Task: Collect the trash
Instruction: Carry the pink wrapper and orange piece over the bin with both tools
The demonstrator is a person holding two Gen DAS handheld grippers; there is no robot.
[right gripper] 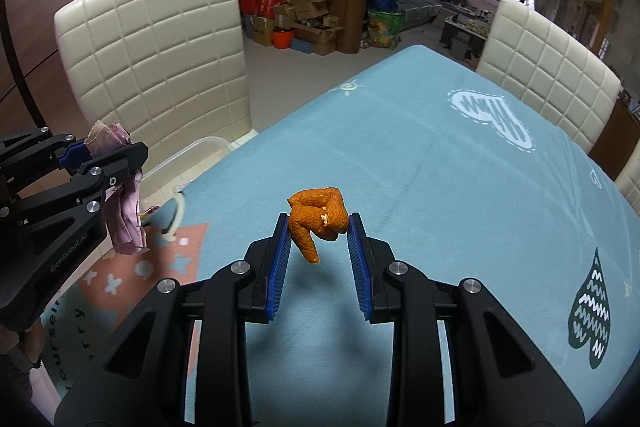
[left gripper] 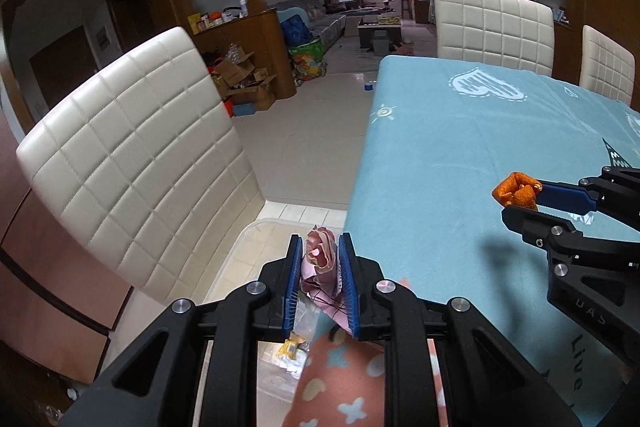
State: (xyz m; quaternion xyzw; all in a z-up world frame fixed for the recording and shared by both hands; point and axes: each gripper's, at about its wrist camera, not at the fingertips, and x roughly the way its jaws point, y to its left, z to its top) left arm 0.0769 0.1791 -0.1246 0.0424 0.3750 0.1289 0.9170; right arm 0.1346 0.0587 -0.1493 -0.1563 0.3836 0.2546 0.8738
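My left gripper (left gripper: 320, 247) is shut on a crumpled pink wrapper (left gripper: 320, 259), held over the left edge of the blue-clothed table (left gripper: 460, 155). Below it a clear plastic bin (left gripper: 256, 247) stands on the floor between table and chair, with scraps inside. In the right wrist view the same wrapper (right gripper: 124, 223) hangs from the left gripper (right gripper: 100, 151). My right gripper (right gripper: 318, 223) is shut on a curled piece of orange peel (right gripper: 320, 217) above the table. The left wrist view shows that peel (left gripper: 516, 193) at the right, pinched in the right gripper (left gripper: 520, 203).
A cream quilted chair (left gripper: 136, 155) stands close on the left of the table, with the bin's rim (right gripper: 200, 147) beside its seat. Two more cream chairs (left gripper: 494, 27) stand at the far side. Cardboard boxes (left gripper: 244, 79) and bags lie on the floor beyond.
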